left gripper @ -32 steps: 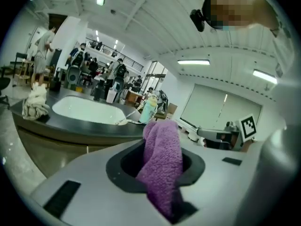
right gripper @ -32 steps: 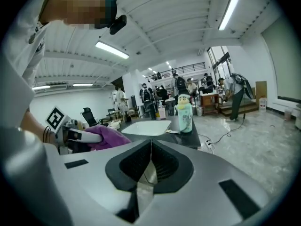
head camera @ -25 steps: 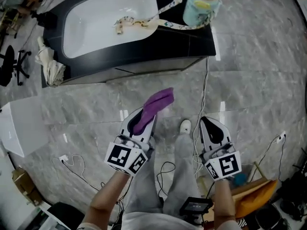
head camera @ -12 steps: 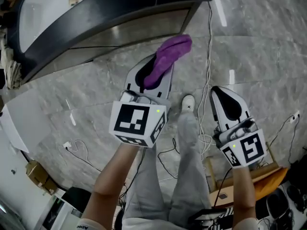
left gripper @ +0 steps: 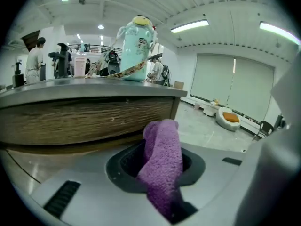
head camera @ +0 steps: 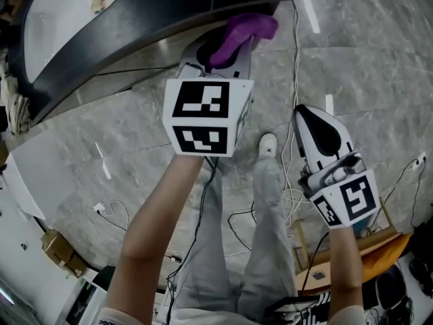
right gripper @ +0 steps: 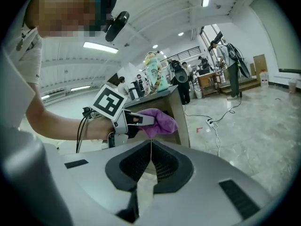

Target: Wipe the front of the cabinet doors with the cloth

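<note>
White cables (head camera: 294,66) trail over the marble floor right of the black desk (head camera: 135,26). Only the left gripper view shows the wood-grain cabinet door (left gripper: 89,119), just beyond the purple cloth (left gripper: 162,159). The left gripper (head camera: 220,49) is clamped on that cloth. The right gripper (head camera: 318,137) hangs nearer, jaws together, empty.

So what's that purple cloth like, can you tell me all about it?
The purple cloth looks soft and fuzzy, like a little towel. It is bunched into a thick fold and pinched between the jaws of the left gripper. Its loose end sticks out past the jaw tips and flops over a bit. It is held up close to the wood-look front of the cabinet, near the corner. I cannot tell whether it is touching the cabinet.
</note>
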Demonstrator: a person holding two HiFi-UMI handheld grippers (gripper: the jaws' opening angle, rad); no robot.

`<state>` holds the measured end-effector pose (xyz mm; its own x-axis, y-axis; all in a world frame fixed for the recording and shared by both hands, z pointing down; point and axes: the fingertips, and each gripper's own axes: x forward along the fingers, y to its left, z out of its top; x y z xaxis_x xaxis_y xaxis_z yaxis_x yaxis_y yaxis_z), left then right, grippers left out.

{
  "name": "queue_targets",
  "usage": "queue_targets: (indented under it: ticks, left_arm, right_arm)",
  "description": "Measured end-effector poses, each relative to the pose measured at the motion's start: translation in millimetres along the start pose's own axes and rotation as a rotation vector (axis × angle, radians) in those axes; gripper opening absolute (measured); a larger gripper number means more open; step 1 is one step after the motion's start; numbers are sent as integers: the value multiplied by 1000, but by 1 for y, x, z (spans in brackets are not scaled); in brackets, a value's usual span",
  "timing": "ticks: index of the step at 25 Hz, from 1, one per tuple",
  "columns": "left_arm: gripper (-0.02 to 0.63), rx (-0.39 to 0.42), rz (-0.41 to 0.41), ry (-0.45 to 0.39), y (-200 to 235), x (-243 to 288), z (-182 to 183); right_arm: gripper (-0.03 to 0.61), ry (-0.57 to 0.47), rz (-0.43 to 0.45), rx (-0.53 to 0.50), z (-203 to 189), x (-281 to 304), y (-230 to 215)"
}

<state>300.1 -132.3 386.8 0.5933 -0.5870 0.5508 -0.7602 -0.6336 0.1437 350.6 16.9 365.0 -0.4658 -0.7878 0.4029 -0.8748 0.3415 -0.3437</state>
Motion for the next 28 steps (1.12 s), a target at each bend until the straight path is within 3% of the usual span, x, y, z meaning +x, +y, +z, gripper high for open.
queue_targets:
  ticks: [10,18,28]
  left_arm:
    - [94,-54,78,25,71,-28,-32]
    - [95,-19,173,60,149,-75,-59]
    - [95,-46,291,87,234,-133,-82]
  right_arm:
    - [28,61,43,-38,-15,29,30]
    - [28,99,94,-62,-30,55,78]
    - [28,104,109,-83,-33,77,124]
